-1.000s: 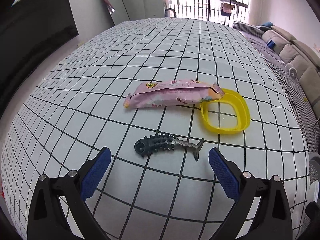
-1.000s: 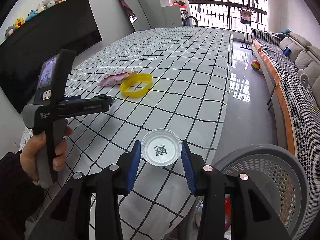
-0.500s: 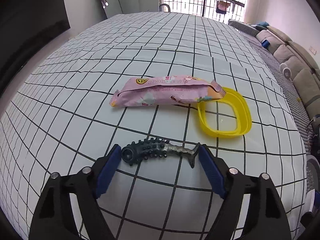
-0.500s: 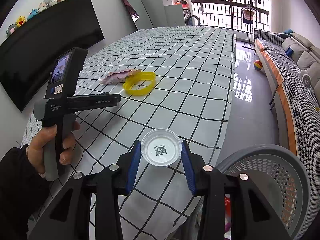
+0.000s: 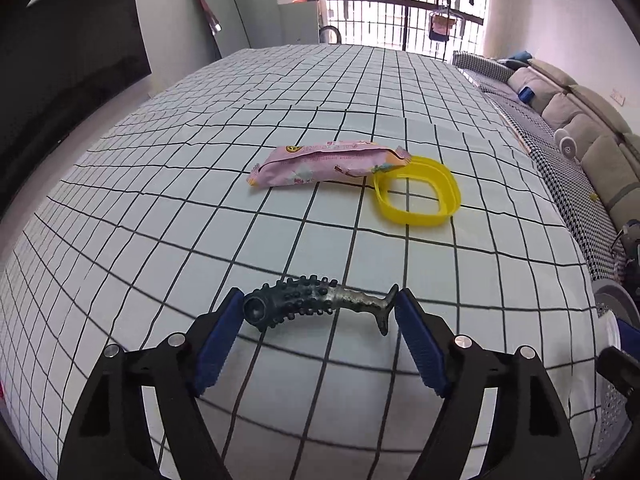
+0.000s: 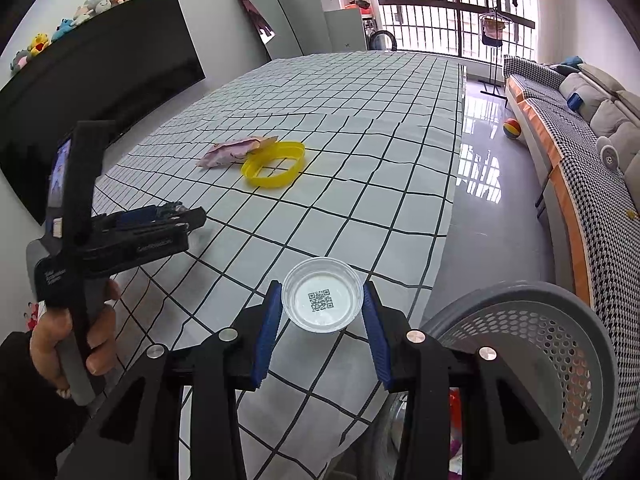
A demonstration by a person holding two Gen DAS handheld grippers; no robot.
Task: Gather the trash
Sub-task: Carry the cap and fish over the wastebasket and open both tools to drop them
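Observation:
A dark studded fish-shaped toy (image 5: 316, 305) lies on the checked tablecloth between the pads of my left gripper (image 5: 320, 312); both pads touch its ends. Beyond it lie a pink snack wrapper (image 5: 326, 163) and a yellow plastic ring lid (image 5: 416, 196). My right gripper (image 6: 322, 308) is shut on a clear plastic cup (image 6: 322, 299) with a QR code on its bottom, held over the table's near corner beside the grey perforated bin (image 6: 532, 364). The left gripper (image 6: 160, 216) also shows in the right wrist view, held in a hand.
The wrapper (image 6: 230, 152) and yellow lid (image 6: 274, 164) sit mid-table in the right wrist view. The table edge (image 6: 448, 216) drops to a shiny floor on the right. A sofa (image 6: 580, 140) runs along the right. A black screen (image 6: 100, 80) stands left.
My left gripper moved forward over the fish toy and its pads closed in onto the toy's two ends. The right gripper kept hold of the cup, barely moving.

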